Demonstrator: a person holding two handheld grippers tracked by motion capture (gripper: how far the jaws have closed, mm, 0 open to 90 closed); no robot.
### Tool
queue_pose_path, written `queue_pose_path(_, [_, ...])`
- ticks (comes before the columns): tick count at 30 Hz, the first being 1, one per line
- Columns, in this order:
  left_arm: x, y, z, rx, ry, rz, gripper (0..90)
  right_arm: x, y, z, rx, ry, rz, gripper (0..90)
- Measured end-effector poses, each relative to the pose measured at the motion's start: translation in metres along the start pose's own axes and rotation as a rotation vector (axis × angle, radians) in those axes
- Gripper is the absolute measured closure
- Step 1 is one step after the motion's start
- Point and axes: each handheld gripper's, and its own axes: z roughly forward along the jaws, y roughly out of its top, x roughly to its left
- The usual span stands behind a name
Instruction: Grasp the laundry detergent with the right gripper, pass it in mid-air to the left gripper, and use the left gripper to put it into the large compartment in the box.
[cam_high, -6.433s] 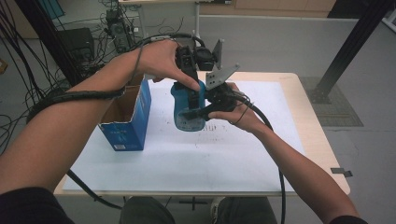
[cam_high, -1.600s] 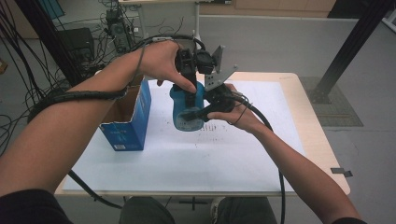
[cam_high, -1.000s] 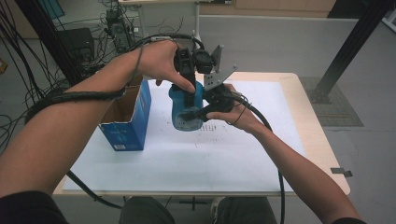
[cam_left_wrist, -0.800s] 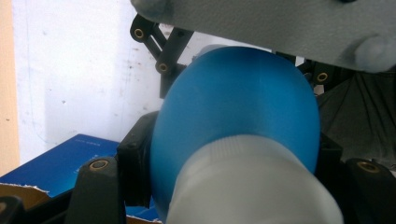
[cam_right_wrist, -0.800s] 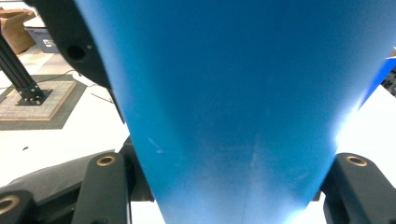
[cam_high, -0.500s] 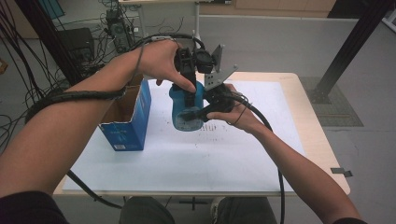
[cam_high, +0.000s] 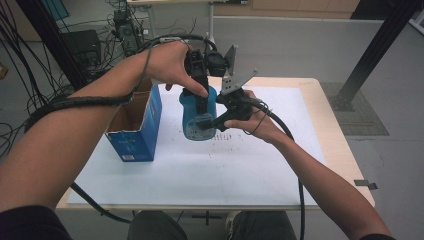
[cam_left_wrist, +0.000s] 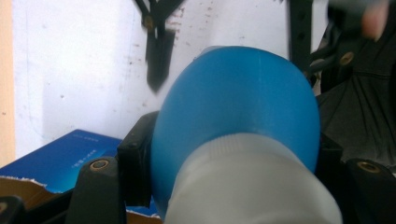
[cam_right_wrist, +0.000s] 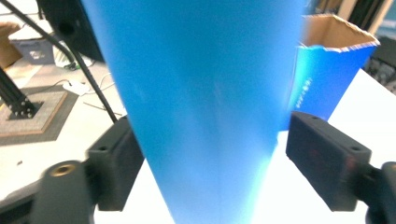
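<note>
Between two claws, one blue bottle (cam_high: 198, 116)

High view: set above the near edge of the table (cam_high: 320, 165), faced forward and down.
Left gripper view: pointed down along a bottle (cam_left_wrist: 233, 121), very close.
Right gripper view: aimed sideways at the bottle, very close.
Shared: bottle and box (cam_high: 135, 130) are seen in all three.
</note>
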Motion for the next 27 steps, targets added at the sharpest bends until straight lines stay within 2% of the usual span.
queue_pose_path(5, [0.006,-0.005,-0.004,-0.002,0.009,-0.037,36.1,-0.001,-0.004,-0.011,0.035,-0.028,0.042,12.6])
queue_pose_path(6, [0.007,-0.007,-0.005,-0.002,0.012,-0.046,36.1,-0.001,-0.004,-0.016,0.058,-0.044,0.041,11.7])
queue_pose_path(8, [0.010,-0.009,-0.007,0.006,0.015,-0.067,36.1,-0.002,-0.005,-0.019,0.069,-0.045,0.046,11.4])
queue_pose_path(13, [0.016,-0.015,-0.015,0.009,0.027,-0.121,36.1,-0.002,-0.007,-0.031,0.126,-0.082,0.065,9.0])
queue_pose_path(14, [0.019,-0.019,-0.020,0.010,0.031,-0.157,36.1,-0.002,-0.007,-0.036,0.144,-0.092,0.071,8.8])
queue_pose_path(15, [0.019,-0.019,-0.020,0.010,0.031,-0.157,36.2,-0.002,-0.007,-0.036,0.144,-0.092,0.071,8.8])
queue_pose_path(18, [0.023,-0.025,-0.026,0.006,0.037,-0.202,36.2,-0.001,-0.008,-0.043,0.177,-0.105,0.075,8.8])
queue_pose_path(27, [0.038,-0.049,-0.056,0.004,0.070,-0.373,36.2,-0.002,-0.011,-0.067,0.236,-0.141,0.117,8.8])
